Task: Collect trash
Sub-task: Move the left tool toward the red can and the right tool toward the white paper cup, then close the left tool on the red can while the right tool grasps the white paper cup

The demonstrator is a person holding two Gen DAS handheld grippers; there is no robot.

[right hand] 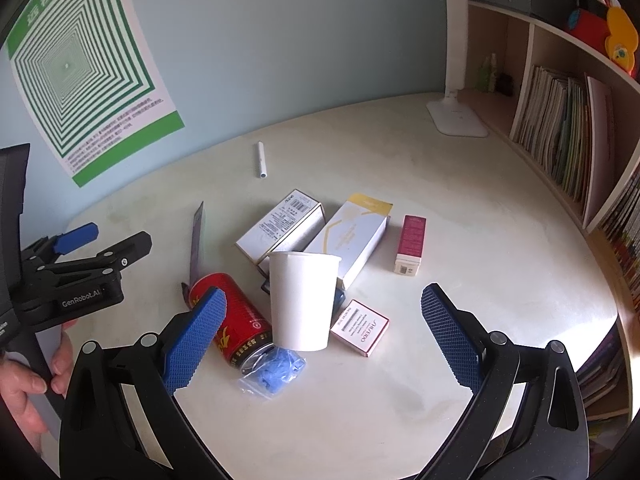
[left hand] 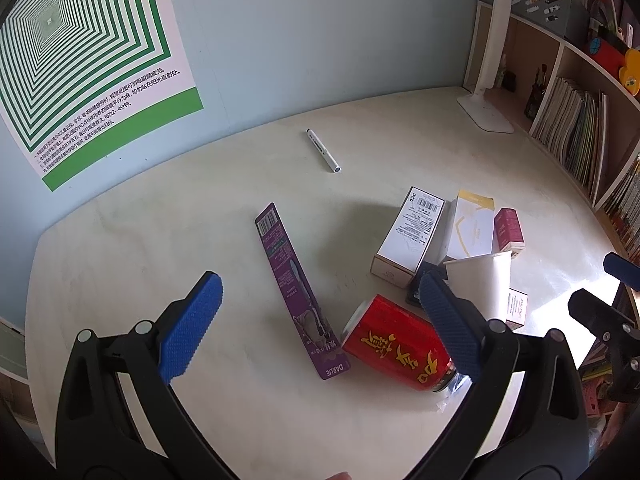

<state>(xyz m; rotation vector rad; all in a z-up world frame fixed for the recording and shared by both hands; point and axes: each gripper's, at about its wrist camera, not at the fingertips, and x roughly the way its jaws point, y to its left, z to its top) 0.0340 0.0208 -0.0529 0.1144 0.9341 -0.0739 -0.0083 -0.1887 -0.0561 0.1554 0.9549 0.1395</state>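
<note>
Trash lies in a cluster on the pale table [left hand: 200,232]. A red can [left hand: 396,350] [right hand: 236,320] lies on its side beside a long purple toothbrush card [left hand: 298,288] [right hand: 197,240]. A white paper cup [right hand: 302,300] [left hand: 480,280] stands upright among several small boxes: a white barcode box [left hand: 408,236] [right hand: 280,224], a white-and-yellow box [right hand: 352,232], a maroon box [right hand: 411,244] and a flat white-and-pink box [right hand: 360,332]. A clear bag of blue bits [right hand: 274,372] rests by the can. My left gripper [left hand: 320,320] hangs open over the card and can. My right gripper [right hand: 324,328] is open around the cup.
A white pen [left hand: 323,149] [right hand: 261,160] lies farther back. A white desk lamp [right hand: 456,116] stands at the back right, in front of a bookshelf [right hand: 568,128] full of books. A green-striped poster [left hand: 80,64] hangs on the blue wall. A hand [right hand: 24,380] holds the left gripper's handle.
</note>
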